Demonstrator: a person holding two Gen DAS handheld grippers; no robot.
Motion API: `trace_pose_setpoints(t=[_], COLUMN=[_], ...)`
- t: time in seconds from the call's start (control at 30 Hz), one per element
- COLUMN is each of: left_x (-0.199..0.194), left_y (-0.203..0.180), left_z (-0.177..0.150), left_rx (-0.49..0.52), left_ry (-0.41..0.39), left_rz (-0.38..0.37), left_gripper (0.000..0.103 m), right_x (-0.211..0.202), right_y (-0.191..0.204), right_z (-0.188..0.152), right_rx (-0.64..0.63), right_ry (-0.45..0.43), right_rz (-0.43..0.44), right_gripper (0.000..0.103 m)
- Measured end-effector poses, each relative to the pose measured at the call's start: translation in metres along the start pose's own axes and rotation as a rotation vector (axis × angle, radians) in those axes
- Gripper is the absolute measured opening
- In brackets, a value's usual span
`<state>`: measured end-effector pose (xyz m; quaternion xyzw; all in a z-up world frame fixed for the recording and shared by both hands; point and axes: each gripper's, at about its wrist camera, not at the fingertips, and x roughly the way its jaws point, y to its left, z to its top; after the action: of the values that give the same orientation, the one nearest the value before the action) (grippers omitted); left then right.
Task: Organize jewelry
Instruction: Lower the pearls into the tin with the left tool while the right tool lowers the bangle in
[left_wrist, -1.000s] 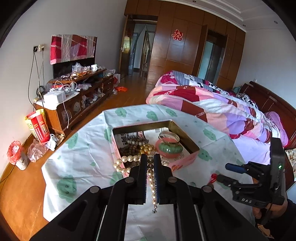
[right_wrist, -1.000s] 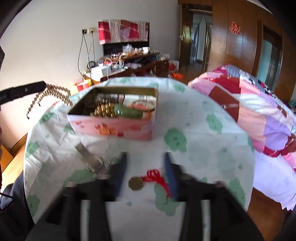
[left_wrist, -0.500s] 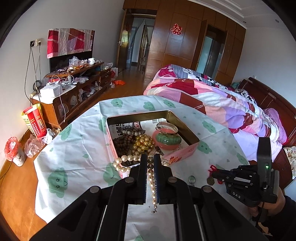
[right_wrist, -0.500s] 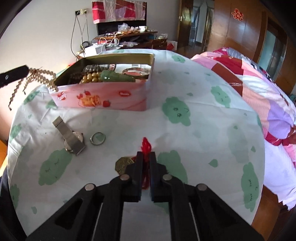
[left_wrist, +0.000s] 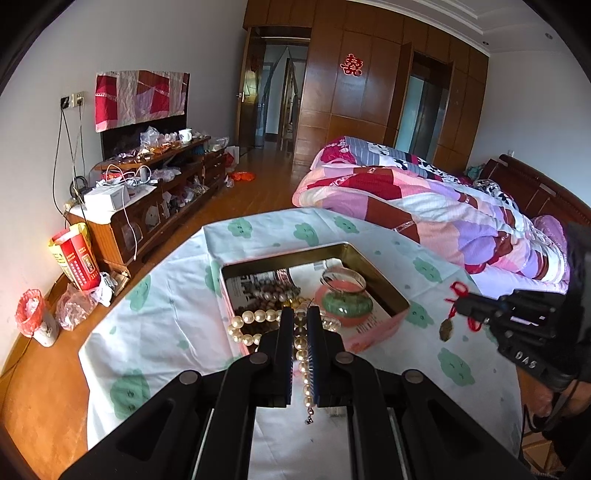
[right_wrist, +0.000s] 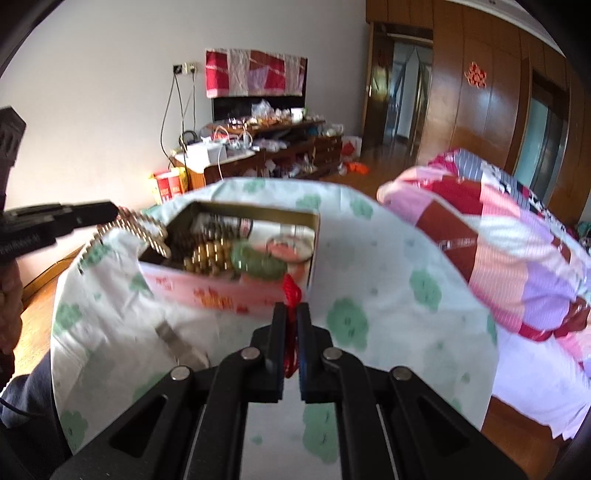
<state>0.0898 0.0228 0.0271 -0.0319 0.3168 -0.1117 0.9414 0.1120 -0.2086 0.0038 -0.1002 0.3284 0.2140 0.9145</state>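
Observation:
My left gripper (left_wrist: 300, 313) is shut on a pearl necklace (left_wrist: 255, 316); the strand loops over the near corner of the pink tin box (left_wrist: 373, 260) and dangles between the fingers. From the right wrist view the necklace (right_wrist: 147, 230) hangs off the left gripper (right_wrist: 112, 211) at the box's left corner. My right gripper (right_wrist: 291, 311) is shut on the red cord (right_wrist: 292, 291) of a gold coin pendant (left_wrist: 446, 329), which hangs in the air right of the box below that gripper (left_wrist: 458, 304). The box (right_wrist: 221, 295) holds a green bangle (left_wrist: 345, 303), gold and brown beads and a silver bangle.
A metal watch (right_wrist: 177, 343) lies blurred on the green-patterned tablecloth (left_wrist: 166, 295) in front of the box. A bed with a patchwork quilt (left_wrist: 424, 199) stands close on the right. A cluttered wooden cabinet (left_wrist: 155, 192) lines the left wall.
My right gripper went from open above the pendant to shut on its red cord and lifted it off the cloth toward the box. The left gripper kept holding the pearls.

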Motion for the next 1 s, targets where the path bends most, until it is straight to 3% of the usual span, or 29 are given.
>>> trace_pose_setpoints(t=[0.37,1.0], left_x=[0.025,0.06], left_y=[0.006,0.01], left_z=[0.018,0.027], left_rx=[0.005,0.012], left_ry=[0.002,0.042], left_rz=[0.032,0.071], left_gripper=[0.006,0.006], right_x=[0.019,0.064], right_y=[0.006,0.022], right_z=[0.042,0.07], right_rx=[-0.022,-0.063], right_ry=[-0.054,-0.049], right_rz=[0.029,0.056], right_gripper=[0.007,0.007])
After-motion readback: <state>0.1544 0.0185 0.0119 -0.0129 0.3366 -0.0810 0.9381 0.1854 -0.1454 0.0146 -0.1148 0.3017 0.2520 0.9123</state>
